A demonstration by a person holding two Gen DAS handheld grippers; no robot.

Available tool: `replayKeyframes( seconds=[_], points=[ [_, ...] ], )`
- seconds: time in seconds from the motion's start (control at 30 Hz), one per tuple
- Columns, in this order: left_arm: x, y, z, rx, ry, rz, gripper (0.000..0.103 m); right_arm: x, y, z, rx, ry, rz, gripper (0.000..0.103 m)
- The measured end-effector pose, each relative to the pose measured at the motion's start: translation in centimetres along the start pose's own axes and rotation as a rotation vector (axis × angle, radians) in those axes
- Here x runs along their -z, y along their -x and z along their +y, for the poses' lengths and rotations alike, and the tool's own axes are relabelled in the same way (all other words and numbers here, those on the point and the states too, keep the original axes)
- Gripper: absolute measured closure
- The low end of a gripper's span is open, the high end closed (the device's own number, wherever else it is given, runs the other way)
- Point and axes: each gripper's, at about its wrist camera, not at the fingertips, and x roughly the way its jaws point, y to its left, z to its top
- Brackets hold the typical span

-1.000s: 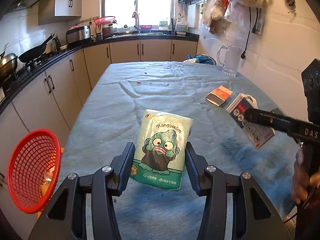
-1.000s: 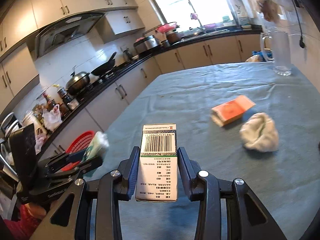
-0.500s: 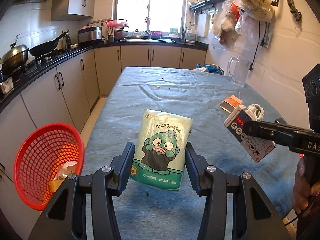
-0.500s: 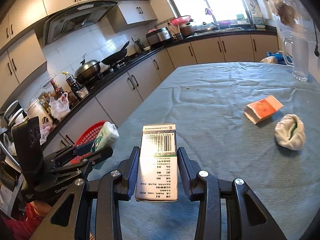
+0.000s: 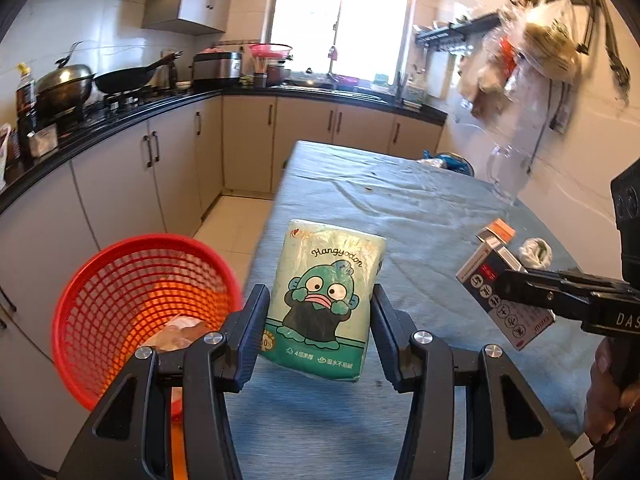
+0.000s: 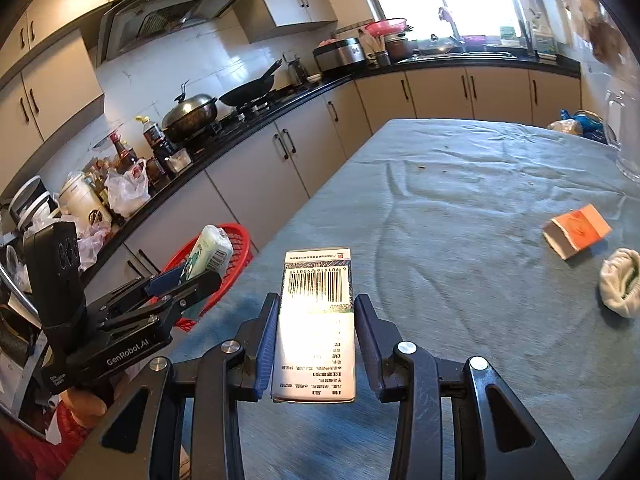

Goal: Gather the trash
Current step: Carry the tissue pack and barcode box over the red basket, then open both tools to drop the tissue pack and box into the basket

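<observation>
left hand-held gripper [image 5: 318, 312]: clamped on tissue pack [image 5: 325, 300], held above surface [image 5: 420, 216] edge, beside red basket [image 5: 132, 304]
right hand-held gripper [image 6: 316, 336]: clamped on barcoded carton [image 6: 316, 320], above surface

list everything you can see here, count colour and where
tissue pack: 1, green with cartoon print, held in the left gripper above the table's near end
carton: 1, white with barcode, held in the right gripper
small box: 1, orange and white, lying on the table's right side
crumpled wad: 1, white, on the table just nearer than the small box
basket: 1, red mesh, left of the table, some trash inside
table: 1, blue-grey cloth cover
pitcher: 1, clear, far right of table
wok: 1, black, on the stove
lidded pot: 1, metal, on the stove
left gripper: 1, black
right gripper: 1, black
</observation>
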Motion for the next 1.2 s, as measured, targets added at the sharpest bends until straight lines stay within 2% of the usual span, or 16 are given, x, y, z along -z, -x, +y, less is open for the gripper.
replayKeyframes(
  seconds=[0.4, 0.8, 1.2],
  points=[
    [0.6, 1.3, 5.8, -0.102, 0.079, -0.047, 0.054, -1.7, -3.8, 4.5, -0.035, 0.063, 0.052, 0.062],
    [1.2, 1.6, 10.4, -0.199, 0.140, -0.055, 0.054, -3.1, -7.8, 9.0, -0.085, 0.113, 0.088, 0.062],
    [2.0, 1.7, 14.0, -0.228, 0.199, -0.041, 0.054, -4.3, -11.6, 11.6, -0.145, 0.103, 0.126, 0.062]
  ],
)
